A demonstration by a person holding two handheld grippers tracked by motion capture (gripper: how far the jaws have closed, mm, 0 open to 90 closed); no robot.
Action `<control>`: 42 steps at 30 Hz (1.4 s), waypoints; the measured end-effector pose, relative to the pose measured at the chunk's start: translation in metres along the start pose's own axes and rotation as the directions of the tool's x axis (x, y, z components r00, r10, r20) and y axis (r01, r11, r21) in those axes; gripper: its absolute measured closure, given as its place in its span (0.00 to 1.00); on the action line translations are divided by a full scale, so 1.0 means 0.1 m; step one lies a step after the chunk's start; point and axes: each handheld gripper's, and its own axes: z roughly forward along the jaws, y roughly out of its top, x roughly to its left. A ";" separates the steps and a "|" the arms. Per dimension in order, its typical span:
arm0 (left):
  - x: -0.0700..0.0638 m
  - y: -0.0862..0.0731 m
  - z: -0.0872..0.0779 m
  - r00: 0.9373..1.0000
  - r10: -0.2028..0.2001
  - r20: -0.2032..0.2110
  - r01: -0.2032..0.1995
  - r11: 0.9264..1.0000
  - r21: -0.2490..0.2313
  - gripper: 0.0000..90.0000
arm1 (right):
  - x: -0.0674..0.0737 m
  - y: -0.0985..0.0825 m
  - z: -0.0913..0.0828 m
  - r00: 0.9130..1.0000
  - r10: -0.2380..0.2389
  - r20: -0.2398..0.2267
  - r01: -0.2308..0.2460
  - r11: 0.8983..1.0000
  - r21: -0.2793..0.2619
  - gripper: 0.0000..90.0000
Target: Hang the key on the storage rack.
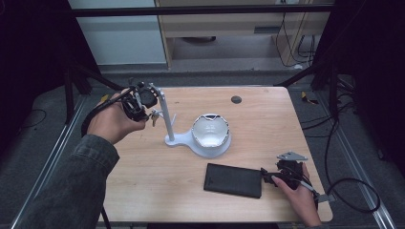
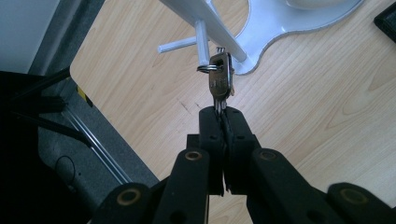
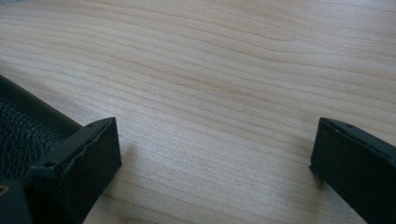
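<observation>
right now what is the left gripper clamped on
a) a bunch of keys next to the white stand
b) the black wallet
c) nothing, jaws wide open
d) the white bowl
a: in the left gripper view the left gripper has its jaws pressed together on the blades of the keys, whose ring hangs close to a peg of the white stand.

Light wooden table (image 1: 267, 124) on grey carpet (image 1: 43, 138), black frame legs, pale cabinet (image 1: 224, 24) behind.

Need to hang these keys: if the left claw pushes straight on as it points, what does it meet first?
Probably the white stand: the keys in the left claw already sit beside its peg; depth unclear.
</observation>
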 end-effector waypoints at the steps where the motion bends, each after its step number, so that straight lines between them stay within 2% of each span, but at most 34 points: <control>1: 0.00 0.00 0.00 1.000 -0.001 -0.001 0.001 1.000 0.001 0.97 | 0.00 0.00 0.00 1.000 0.000 0.000 0.000 1.000 0.000 0.02; 20: 0.06 -0.01 0.12 1.000 -0.022 -0.008 0.022 1.000 0.012 0.97 | 0.00 0.00 0.00 1.000 0.000 0.000 0.000 1.000 0.000 0.02; 31: 0.07 0.00 0.13 0.999 -0.036 -0.009 0.036 0.999 -0.010 0.97 | 0.00 0.00 0.00 1.000 0.000 0.000 0.000 1.000 0.000 0.02; 42: 0.08 0.03 0.21 0.999 -0.038 -0.015 0.038 0.999 -0.008 0.97 | 0.00 0.00 0.00 1.000 0.000 0.000 0.000 1.000 0.000 0.02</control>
